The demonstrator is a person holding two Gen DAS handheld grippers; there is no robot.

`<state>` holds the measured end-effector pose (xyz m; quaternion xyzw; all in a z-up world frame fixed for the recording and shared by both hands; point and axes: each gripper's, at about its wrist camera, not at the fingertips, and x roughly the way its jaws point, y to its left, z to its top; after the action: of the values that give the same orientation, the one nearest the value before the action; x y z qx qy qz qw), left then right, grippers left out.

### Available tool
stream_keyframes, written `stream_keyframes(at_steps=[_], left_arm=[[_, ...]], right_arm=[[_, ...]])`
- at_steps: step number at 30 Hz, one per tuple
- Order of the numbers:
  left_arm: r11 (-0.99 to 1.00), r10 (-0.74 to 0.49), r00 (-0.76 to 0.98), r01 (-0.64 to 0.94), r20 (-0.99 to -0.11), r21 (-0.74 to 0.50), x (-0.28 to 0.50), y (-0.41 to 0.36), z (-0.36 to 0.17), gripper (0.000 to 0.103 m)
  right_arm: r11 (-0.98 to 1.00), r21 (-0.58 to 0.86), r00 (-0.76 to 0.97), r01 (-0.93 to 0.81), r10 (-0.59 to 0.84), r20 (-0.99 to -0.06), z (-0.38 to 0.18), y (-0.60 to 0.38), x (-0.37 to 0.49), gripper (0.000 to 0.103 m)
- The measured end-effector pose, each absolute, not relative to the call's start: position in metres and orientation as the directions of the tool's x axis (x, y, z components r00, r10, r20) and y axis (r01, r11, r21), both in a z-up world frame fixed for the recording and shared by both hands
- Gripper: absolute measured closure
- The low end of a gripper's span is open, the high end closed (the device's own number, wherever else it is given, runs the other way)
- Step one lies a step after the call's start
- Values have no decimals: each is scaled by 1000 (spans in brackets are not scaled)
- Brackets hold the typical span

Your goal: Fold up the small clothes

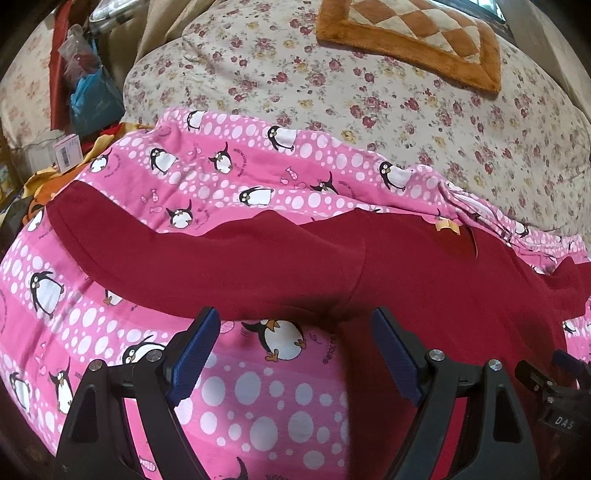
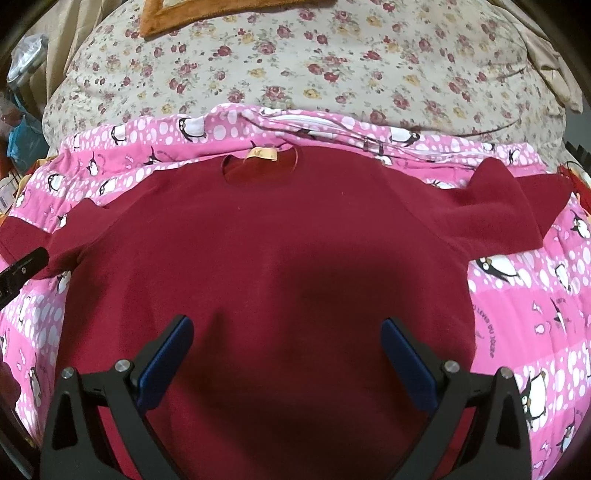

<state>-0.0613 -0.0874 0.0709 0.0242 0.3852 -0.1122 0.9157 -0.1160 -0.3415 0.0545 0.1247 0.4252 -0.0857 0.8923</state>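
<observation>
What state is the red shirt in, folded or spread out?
Spread out. The red shirt lies flat on the penguin blanket, neck opening and label showing, both sleeves out to the sides, no fold made yet.

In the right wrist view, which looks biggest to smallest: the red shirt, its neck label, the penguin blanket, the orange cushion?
1. Red shirt, though it lies nearest the camera
2. Penguin blanket, mostly covered by the shirt
3. Orange cushion, cut off by the frame edge, so unsure
4. Neck label
</observation>
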Motion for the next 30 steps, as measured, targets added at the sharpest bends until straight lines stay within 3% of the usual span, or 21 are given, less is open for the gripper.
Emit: stream_keyframes(at_steps=[30], left_arm=[[974, -179, 677, 223, -713, -33, -59, -89, 68, 36]], right_arm=[[958, 151, 611, 244, -31, -791, 48, -333, -108, 0]])
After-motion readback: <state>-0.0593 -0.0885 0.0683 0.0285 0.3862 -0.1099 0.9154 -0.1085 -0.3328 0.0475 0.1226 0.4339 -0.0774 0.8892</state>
